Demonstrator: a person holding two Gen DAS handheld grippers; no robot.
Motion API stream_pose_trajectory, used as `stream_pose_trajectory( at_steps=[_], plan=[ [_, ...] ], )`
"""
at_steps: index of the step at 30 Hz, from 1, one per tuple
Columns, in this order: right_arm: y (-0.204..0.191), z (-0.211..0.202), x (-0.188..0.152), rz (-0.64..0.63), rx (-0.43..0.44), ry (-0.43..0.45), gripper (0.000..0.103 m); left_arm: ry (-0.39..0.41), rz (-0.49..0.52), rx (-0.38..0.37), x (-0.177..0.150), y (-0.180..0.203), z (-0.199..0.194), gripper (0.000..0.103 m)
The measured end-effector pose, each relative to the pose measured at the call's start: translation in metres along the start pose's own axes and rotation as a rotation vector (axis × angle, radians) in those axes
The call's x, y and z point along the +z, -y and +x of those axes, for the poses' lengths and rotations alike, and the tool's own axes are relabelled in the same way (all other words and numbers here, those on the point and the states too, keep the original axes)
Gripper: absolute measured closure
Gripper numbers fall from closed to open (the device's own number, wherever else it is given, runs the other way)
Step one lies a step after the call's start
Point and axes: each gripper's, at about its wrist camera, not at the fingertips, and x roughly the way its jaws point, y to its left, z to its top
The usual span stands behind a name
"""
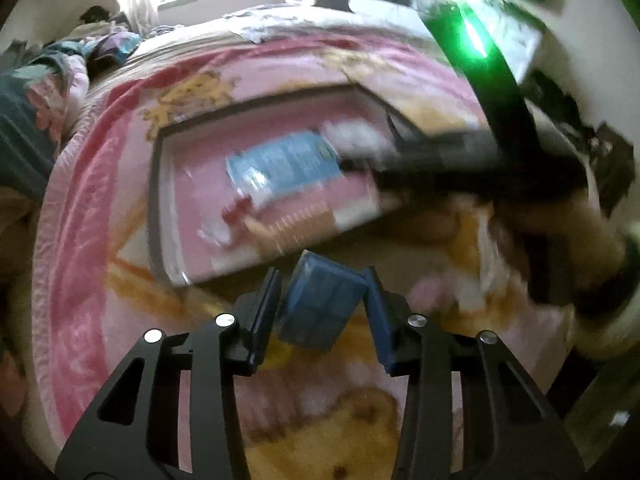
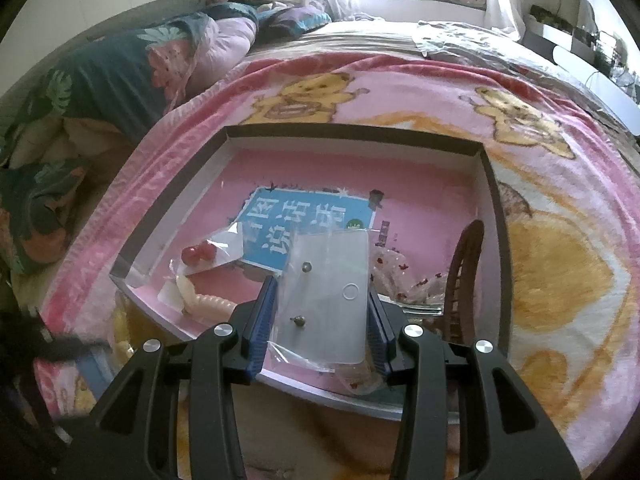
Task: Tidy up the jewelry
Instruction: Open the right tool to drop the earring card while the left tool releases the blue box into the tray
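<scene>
A shallow dark-rimmed tray (image 2: 360,134) with a pink floor and a blue label (image 2: 304,216) lies on a pink bear-print blanket (image 2: 560,280). My right gripper (image 2: 322,286) is shut on a clear bag holding a white card with two small stud earrings (image 2: 328,280), just above the tray's near side. In the tray lie bagged red beads (image 2: 199,254), a cream toothed piece (image 2: 200,300), a brown comb (image 2: 464,280) and a bag with red bits (image 2: 408,280). In the blurred left wrist view, my left gripper (image 1: 322,276) grips a small blue box (image 1: 320,304), tilted, over the blanket in front of the tray (image 1: 154,200).
Folded floral bedding (image 2: 120,80) is piled at the blanket's left edge. A window and a cluttered sill stand at the back, white shelves at the right. In the left wrist view the right tool's black body (image 1: 500,160) crosses the upper right above the tray's corner.
</scene>
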Motion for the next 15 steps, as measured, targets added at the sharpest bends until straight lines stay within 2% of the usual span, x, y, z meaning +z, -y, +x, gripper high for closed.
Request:
stream_pose_trajectory(
  at_steps=[2, 7, 15],
  plan=[
    [0.002, 0.004, -0.001, 0.004, 0.004, -0.009, 0.063, 0.018, -0.008, 0.046, 0.015, -0.011, 0.003, 0.070],
    [0.003, 0.010, -0.004, 0.002, 0.003, -0.021, 0.061, 0.004, -0.058, 0.090, 0.037, -0.035, 0.028, 0.070],
    [0.006, 0.012, -0.006, 0.013, 0.010, -0.025, 0.062, -0.046, -0.135, 0.110, 0.047, -0.065, 0.065, 0.070]
  ],
)
